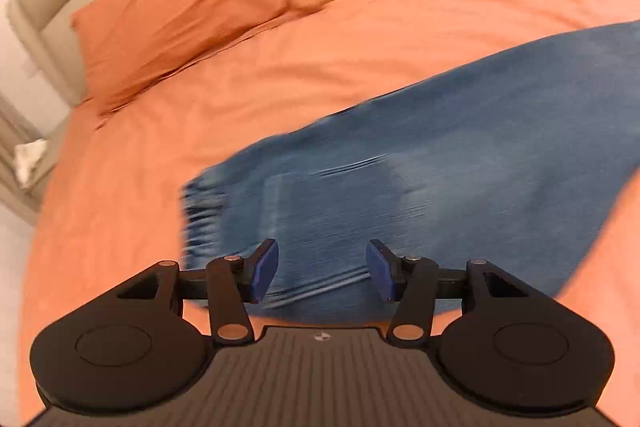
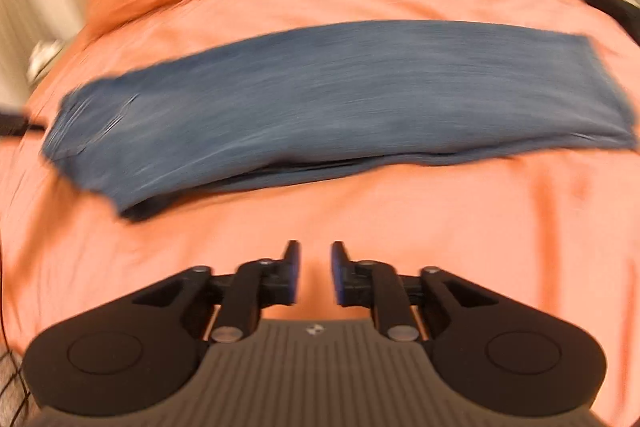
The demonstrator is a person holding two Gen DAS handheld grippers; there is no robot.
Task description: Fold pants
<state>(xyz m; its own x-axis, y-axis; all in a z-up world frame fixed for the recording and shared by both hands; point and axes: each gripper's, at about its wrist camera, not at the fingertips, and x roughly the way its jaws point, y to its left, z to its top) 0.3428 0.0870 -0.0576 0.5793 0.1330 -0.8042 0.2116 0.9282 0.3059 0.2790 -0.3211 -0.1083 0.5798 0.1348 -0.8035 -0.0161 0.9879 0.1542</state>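
The pants (image 2: 328, 95) lie flat on the bed (image 2: 360, 211), folded lengthwise into one long blue band, and everything here is placed from them. Their long axis runs side to side across the bed, with the gathered waistband (image 1: 204, 211) at the left end and the leg hems (image 2: 600, 95) at the right end, pillows (image 1: 176, 15) beyond their far edge.

The left claw (image 1: 322, 275) hangs directly above the waist end; denim fills the gap between its blue pads, but they stand well apart and press on nothing, so it holds nothing. It is the nearer of the two.

The right claw (image 2: 316, 275) sits over bare orange cover, short of the pants' near edge, roughly opposite the middle of the band. Its jaws are parted only narrowly, with nothing between them.

I judge that the next fold runs along the long axis, hem end brought over toward the waistband. For that the right claw would have to travel rightward and forward to the hems, while the left needs only to drop onto the cloth below it.
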